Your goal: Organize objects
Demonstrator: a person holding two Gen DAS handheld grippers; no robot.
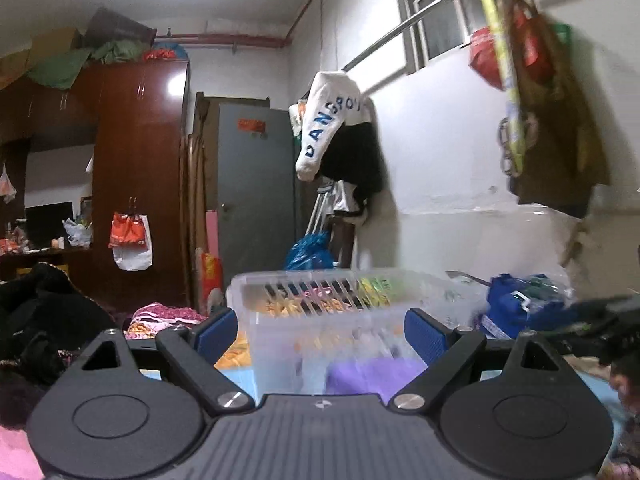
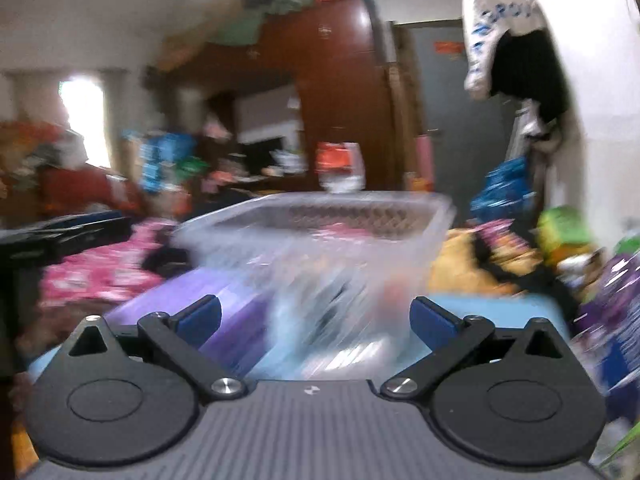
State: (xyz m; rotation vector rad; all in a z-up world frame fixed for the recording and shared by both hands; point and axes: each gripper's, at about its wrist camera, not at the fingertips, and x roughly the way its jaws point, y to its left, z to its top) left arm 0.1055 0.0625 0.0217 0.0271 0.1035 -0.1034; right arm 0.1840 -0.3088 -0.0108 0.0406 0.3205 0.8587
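A clear plastic basket (image 1: 320, 320) with slotted walls stands right in front of my left gripper (image 1: 320, 330), whose blue pads are spread wide on either side of it, not touching. It rests on a purple item (image 1: 372, 376). In the blurred right wrist view the same basket (image 2: 320, 240) sits ahead of my right gripper (image 2: 316, 316), also wide open and empty, with the purple item (image 2: 224, 304) at lower left. The other gripper's black body shows at the right edge of the left view (image 1: 600, 320) and the left edge of the right view (image 2: 60, 240).
A blue bag (image 1: 516, 304) lies right of the basket. Pink patterned bedding (image 2: 92, 272) and dark clothes (image 1: 44, 312) lie to the left. A brown wardrobe (image 1: 136, 168), grey door (image 1: 256, 184) and hanging clothes (image 1: 340, 132) stand behind. Green and purple packets (image 2: 568, 232) lie at right.
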